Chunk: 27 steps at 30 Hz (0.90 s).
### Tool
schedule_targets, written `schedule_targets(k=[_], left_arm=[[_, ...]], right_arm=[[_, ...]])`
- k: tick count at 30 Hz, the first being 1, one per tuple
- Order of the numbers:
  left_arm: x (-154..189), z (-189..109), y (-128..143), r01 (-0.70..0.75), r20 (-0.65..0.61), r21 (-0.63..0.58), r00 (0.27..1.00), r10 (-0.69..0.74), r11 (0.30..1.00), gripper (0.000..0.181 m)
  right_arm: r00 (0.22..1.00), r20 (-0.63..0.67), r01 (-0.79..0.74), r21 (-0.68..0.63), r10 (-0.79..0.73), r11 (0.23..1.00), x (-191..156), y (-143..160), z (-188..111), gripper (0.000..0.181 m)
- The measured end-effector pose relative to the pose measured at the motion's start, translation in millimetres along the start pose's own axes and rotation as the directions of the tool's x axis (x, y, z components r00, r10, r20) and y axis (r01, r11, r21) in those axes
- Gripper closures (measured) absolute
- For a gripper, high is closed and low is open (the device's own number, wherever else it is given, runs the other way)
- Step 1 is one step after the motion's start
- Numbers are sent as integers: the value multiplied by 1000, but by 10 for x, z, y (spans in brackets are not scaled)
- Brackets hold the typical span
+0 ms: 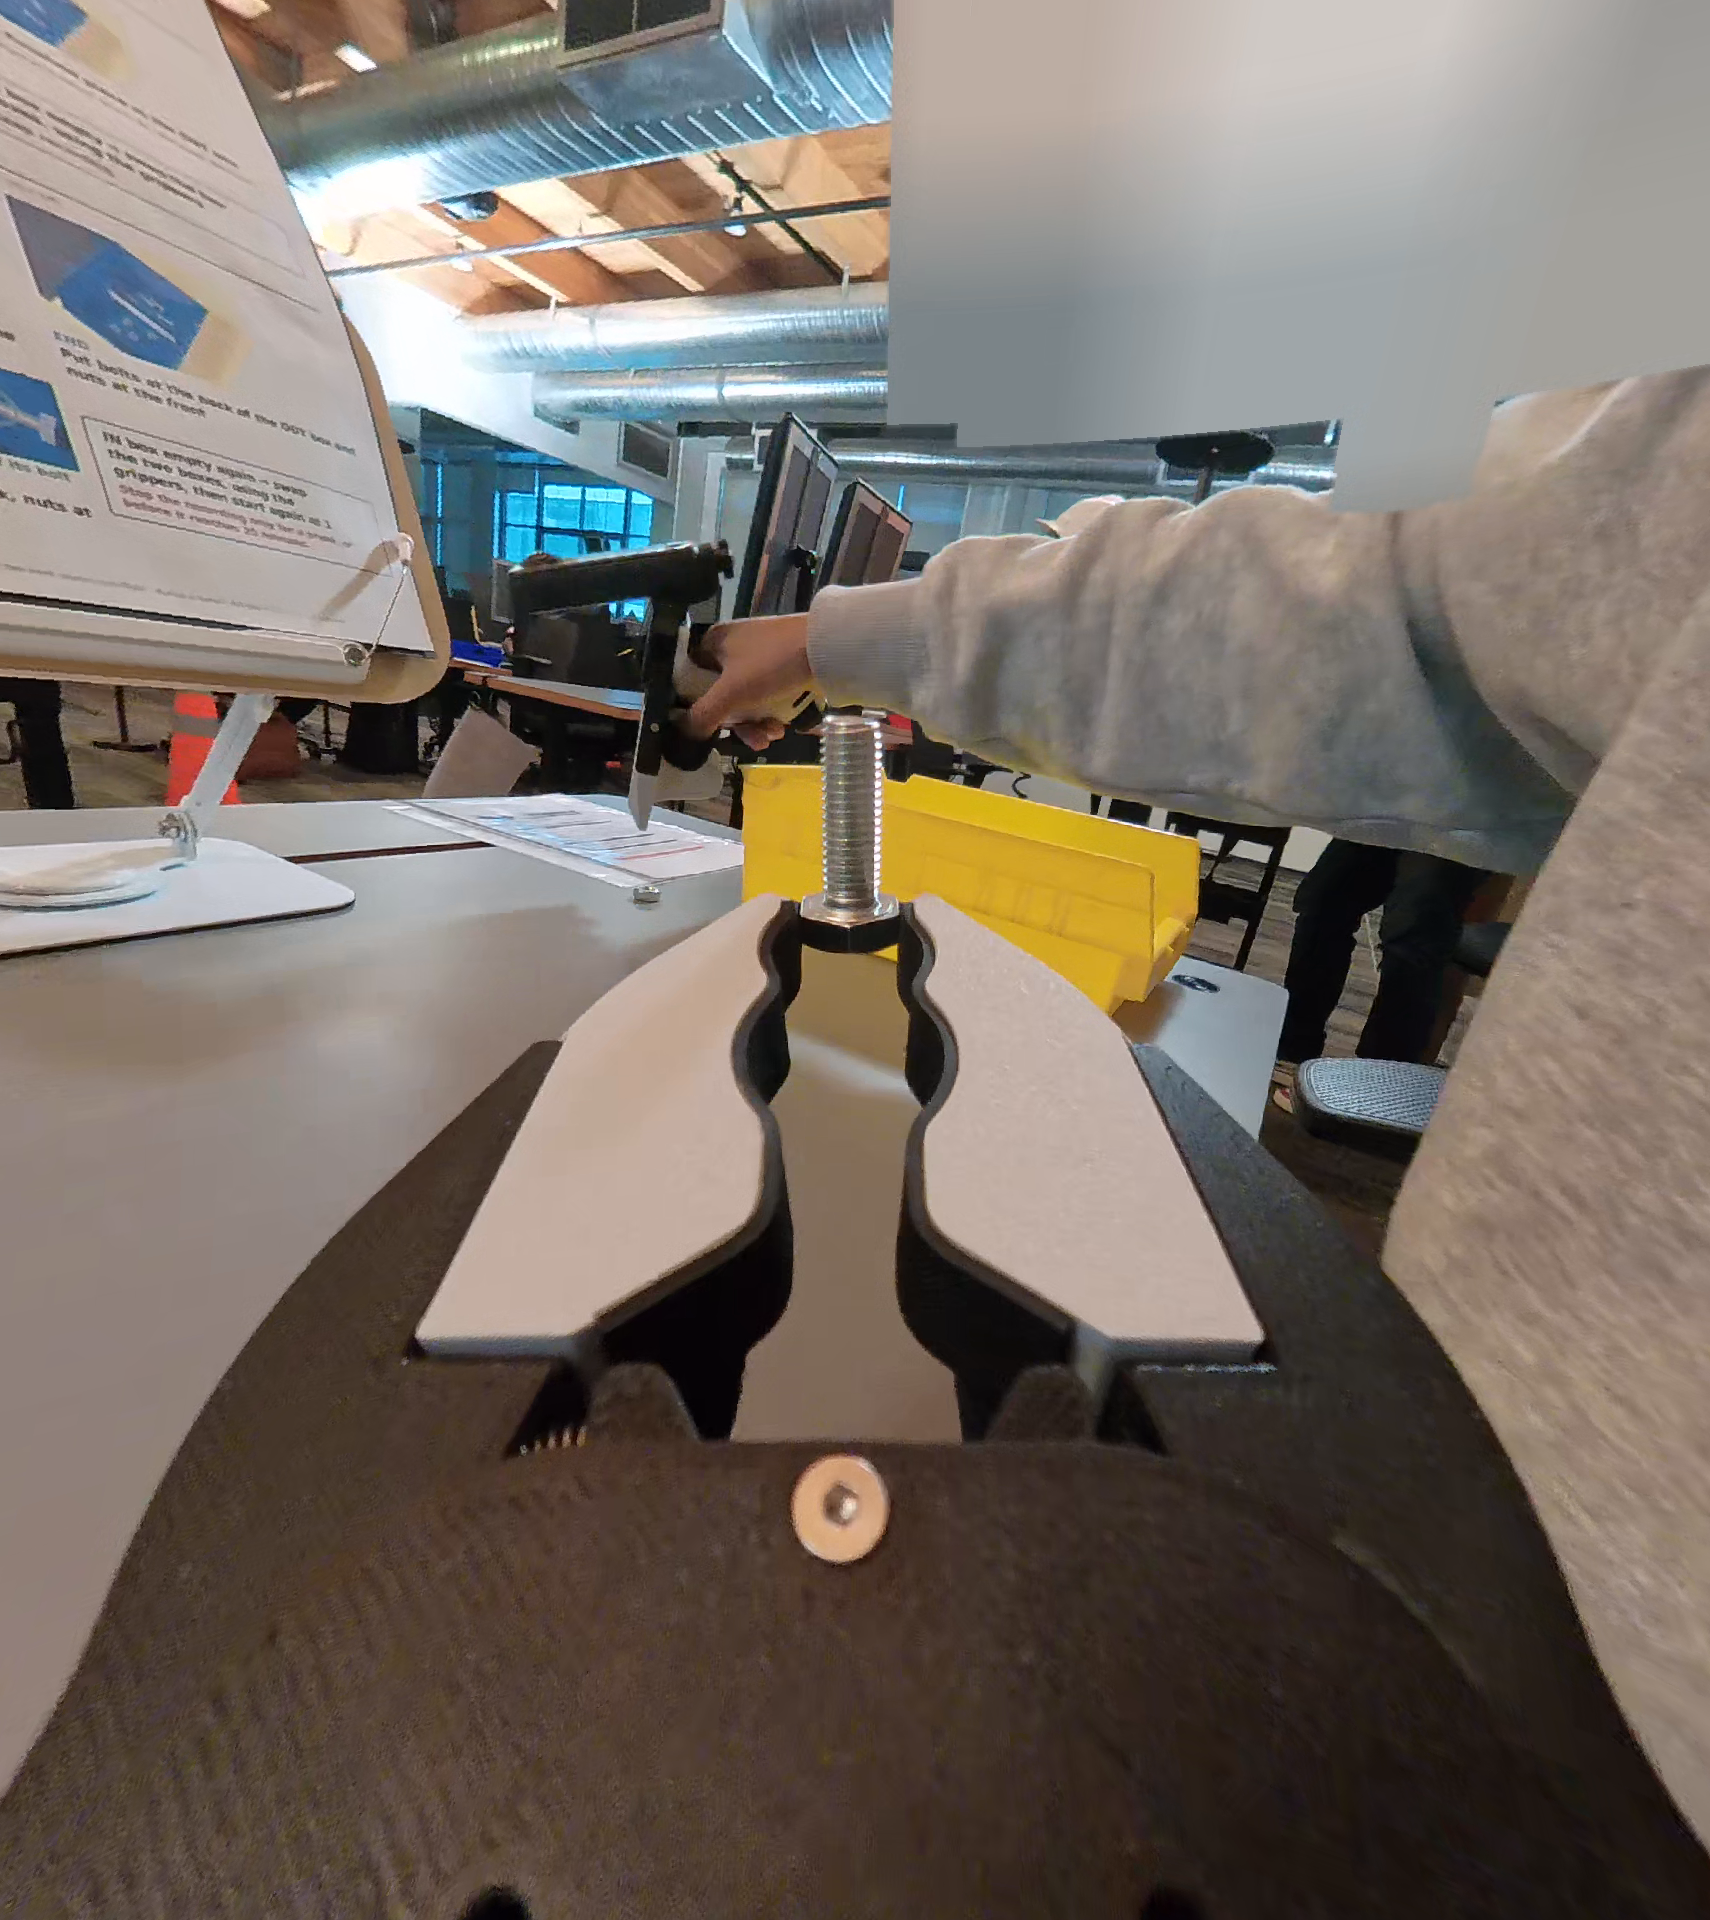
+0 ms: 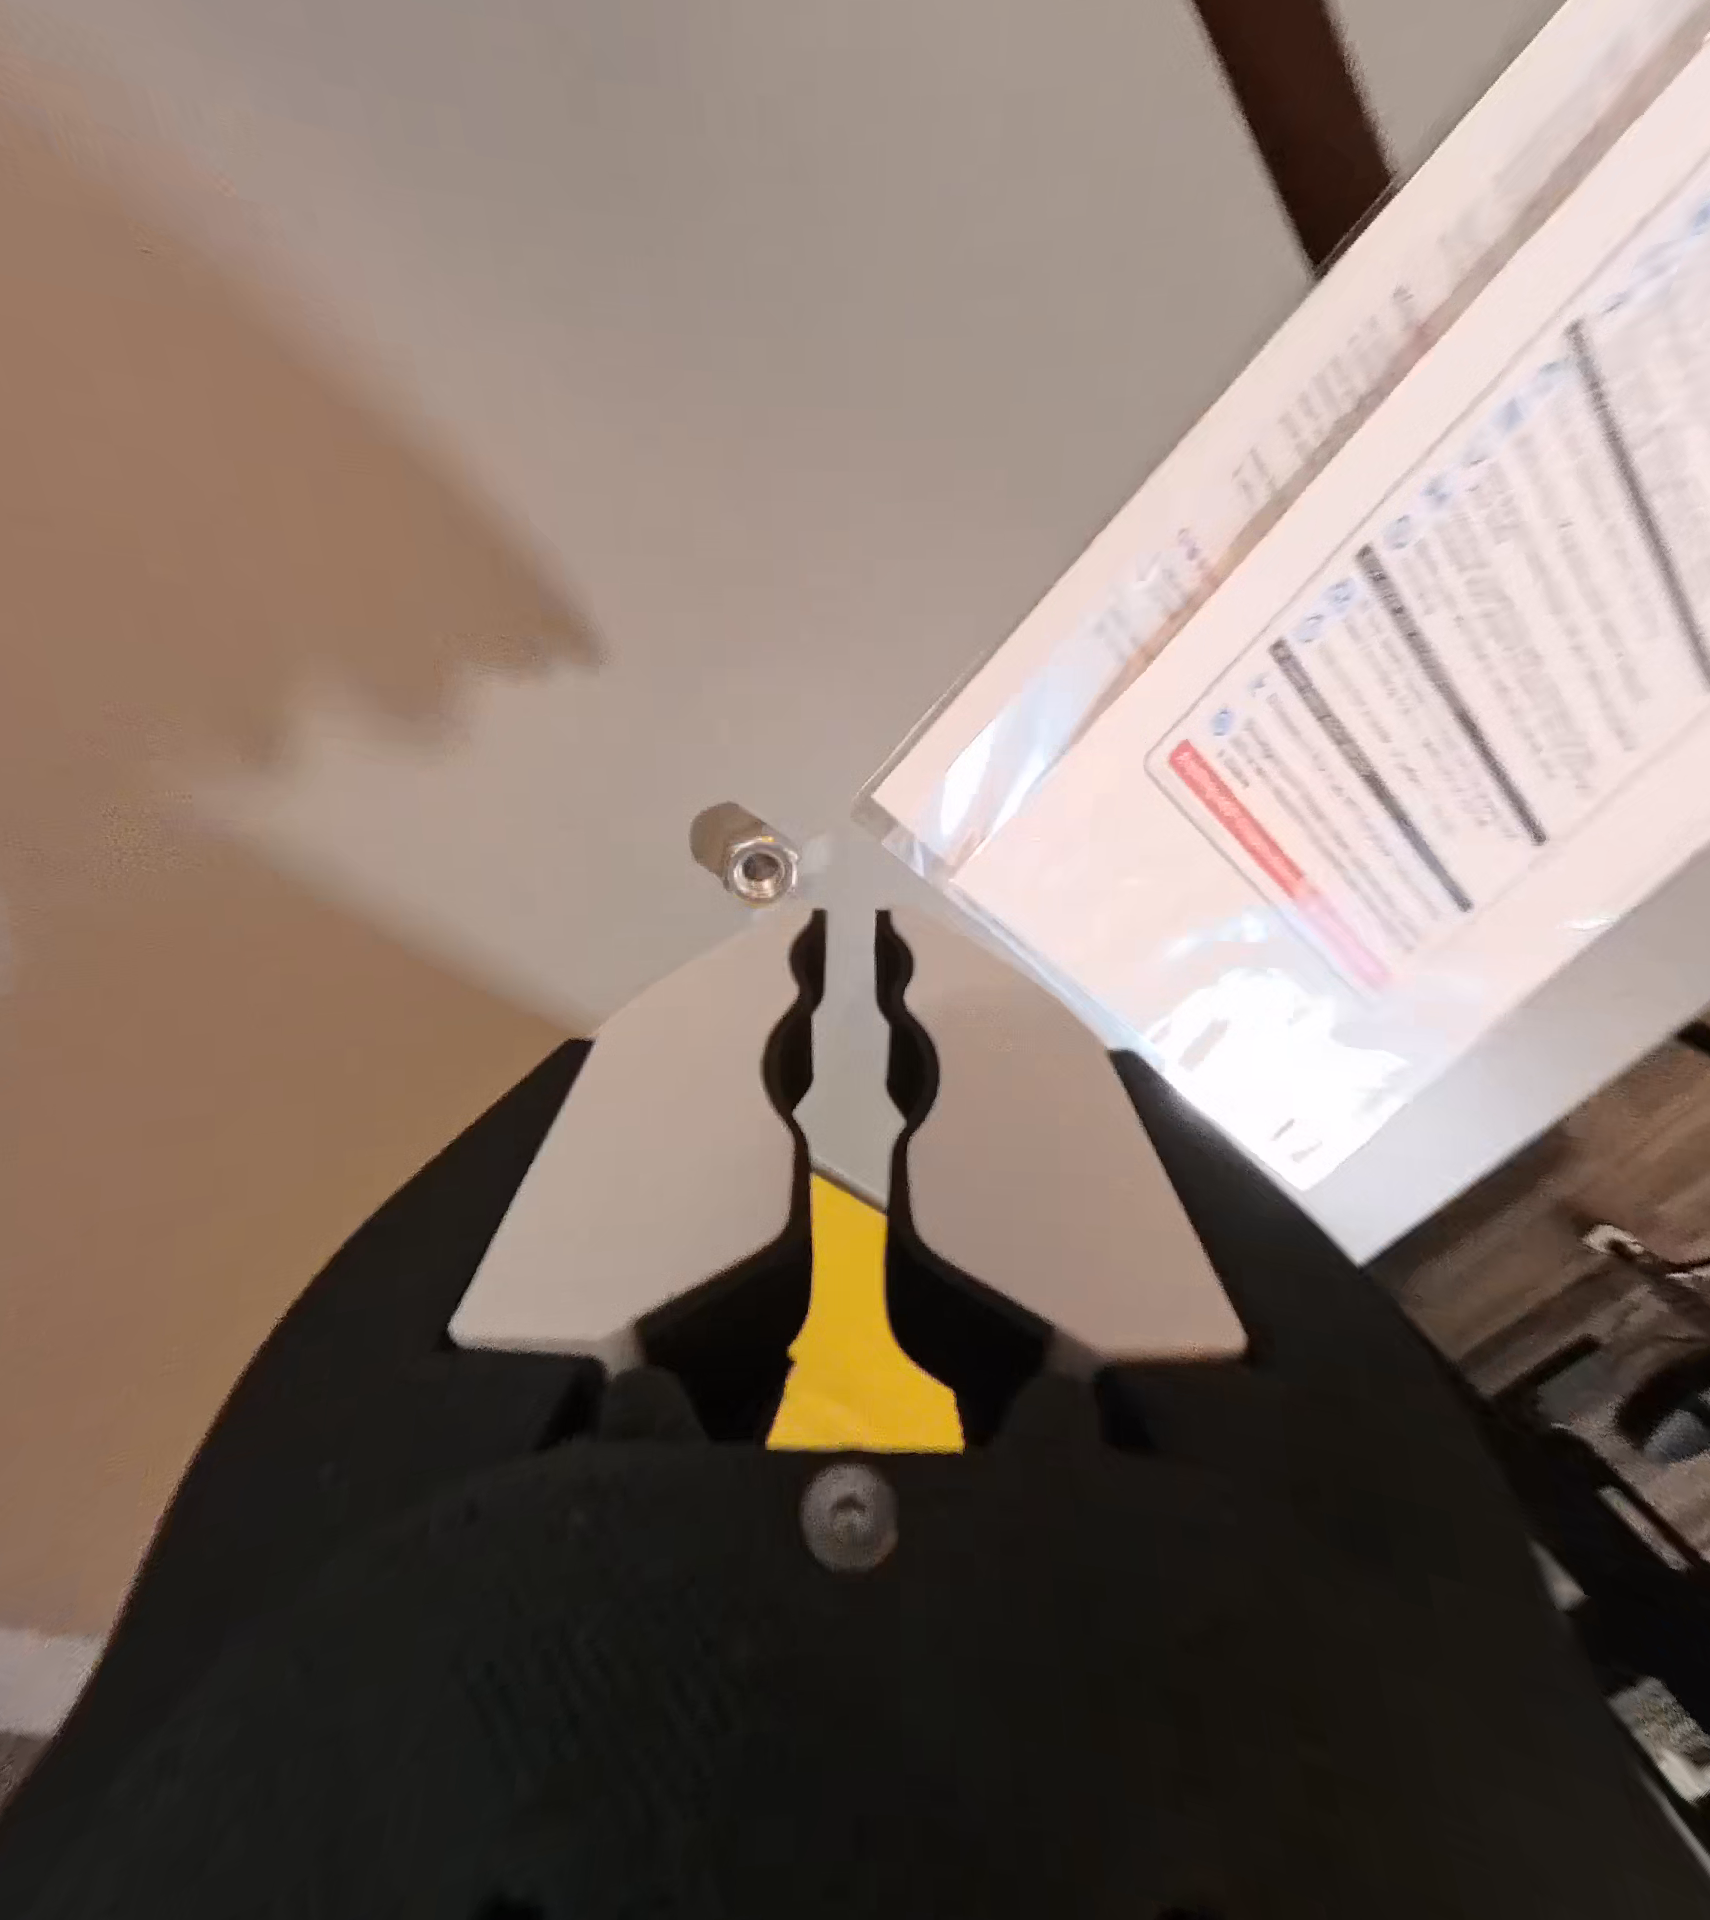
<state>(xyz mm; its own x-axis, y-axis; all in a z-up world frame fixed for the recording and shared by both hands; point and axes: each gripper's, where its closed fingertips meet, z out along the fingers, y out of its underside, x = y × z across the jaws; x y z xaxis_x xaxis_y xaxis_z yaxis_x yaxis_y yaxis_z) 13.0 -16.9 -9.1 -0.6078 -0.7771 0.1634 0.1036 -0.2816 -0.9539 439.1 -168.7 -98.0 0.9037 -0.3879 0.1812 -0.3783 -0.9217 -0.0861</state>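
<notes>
Yellow bin (image 1: 996,883) right; bare table (image 1: 207,1091) left

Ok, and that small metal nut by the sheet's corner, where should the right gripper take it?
Probably across its hex flats, from above. The nut lies on its side on the table, bore facing the right gripper, and the laminated sheet crowds its right, so lean in from the left.

bolt (image 1: 851,821) before bin (image 1: 1027,883), nut (image 2: 749,858) beside sheet (image 2: 1402,665)
</notes>
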Motion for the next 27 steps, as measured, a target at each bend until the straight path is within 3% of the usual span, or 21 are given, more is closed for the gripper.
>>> schedule_targets(k=[4,7,11,22,27], left_arm=[[-68,-6,0,-1,-4,-16,1000,1,1000,163],[-101,-18,-4,2,-2,-22,1000,-2,1000,163],[-106,-19,-3,5,-4,-25,1000,-5,1000,163],[-100,-9,9,10,-9,-34,1000,-10,999,163],[-99,-9,13,13,-13,-36,1000,-14,999,163]], right_arm=[[987,160,6,-13,-4,1000,-103,-37,118,168],[966,243,88,9,-88,996,-238,-53,157,164],[953,240,194,-9,-186,981,-263,-4,224,161],[942,255,255,-126,-217,959,-219,110,401,160],[947,216,266,-120,-236,957,-180,84,388,164]])
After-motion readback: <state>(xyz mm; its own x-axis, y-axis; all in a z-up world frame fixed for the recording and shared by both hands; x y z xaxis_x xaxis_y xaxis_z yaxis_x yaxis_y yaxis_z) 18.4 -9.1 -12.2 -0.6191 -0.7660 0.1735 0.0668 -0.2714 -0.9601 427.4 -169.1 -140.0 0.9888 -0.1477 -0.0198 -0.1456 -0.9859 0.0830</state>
